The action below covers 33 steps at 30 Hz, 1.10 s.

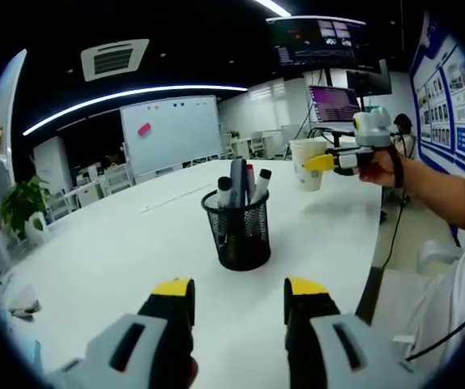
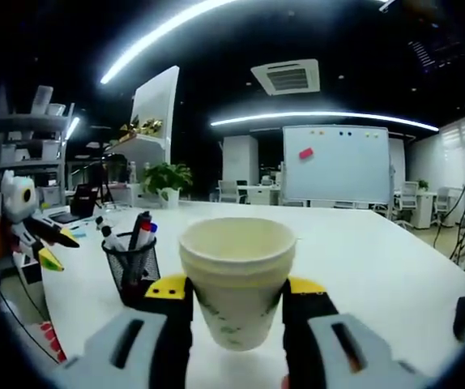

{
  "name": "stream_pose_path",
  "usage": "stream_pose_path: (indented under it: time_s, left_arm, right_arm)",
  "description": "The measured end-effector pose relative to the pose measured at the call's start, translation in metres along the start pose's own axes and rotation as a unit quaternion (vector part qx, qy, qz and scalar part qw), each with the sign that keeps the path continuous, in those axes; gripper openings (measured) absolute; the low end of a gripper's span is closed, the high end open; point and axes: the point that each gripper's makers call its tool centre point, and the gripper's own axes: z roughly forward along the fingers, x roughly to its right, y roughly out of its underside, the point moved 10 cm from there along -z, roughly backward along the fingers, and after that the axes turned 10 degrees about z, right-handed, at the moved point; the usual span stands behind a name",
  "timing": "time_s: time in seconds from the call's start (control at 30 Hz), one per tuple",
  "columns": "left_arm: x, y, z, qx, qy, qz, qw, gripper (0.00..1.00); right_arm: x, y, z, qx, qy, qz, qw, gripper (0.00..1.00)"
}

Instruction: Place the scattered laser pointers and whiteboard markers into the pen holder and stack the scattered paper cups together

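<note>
A black mesh pen holder [image 1: 237, 228] stands on the white table [image 1: 119, 251] with several markers and pens upright in it. My left gripper [image 1: 239, 298] is open just in front of the holder, nothing between its yellow-tipped jaws. In the right gripper view, my right gripper [image 2: 236, 293] is shut on a white paper cup [image 2: 236, 275], held upright above the table. That cup [image 1: 309, 164] and right gripper [image 1: 330, 161] also appear at the far right of the left gripper view, held by a person's hand [image 1: 378, 166]. The pen holder [image 2: 131, 269] sits left of the cup.
A whiteboard [image 1: 171, 133] stands beyond the table's far edge, with chairs and a potted plant [image 1: 23, 207] around. A small dark object [image 2: 464, 316] lies on the table at the right. The left gripper [image 2: 30, 223] shows at the left edge. Monitors [image 1: 333, 104] stand behind.
</note>
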Motion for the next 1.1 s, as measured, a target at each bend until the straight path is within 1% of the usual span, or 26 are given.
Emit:
stream_pose_path:
  time_s: [0.3,0.53,0.8,1.1]
  left_arm:
    - [0.0,-0.001,-0.001,-0.001,0.0,0.0,1.0,0.45]
    - [0.0,0.0,-0.001,-0.002,-0.001,-0.001,1.0,0.45]
    - [0.0,0.0,-0.001,-0.003,-0.001,-0.001,1.0,0.45]
    - [0.001,-0.001,0.0,-0.003,-0.001,-0.001,1.0,0.45]
  right_arm:
    - [-0.007,0.006,0.002,-0.014,-0.012,-0.002,0.9998,0.44]
    - [-0.012,0.009,0.004,-0.017,-0.021,-0.003,0.9996,0.44]
    - [-0.012,0.012,0.005,-0.021,-0.024,0.001,0.9995,0.44]
    - [-0.012,0.021,0.007,-0.033,-0.028,0.006,0.9991,0.44]
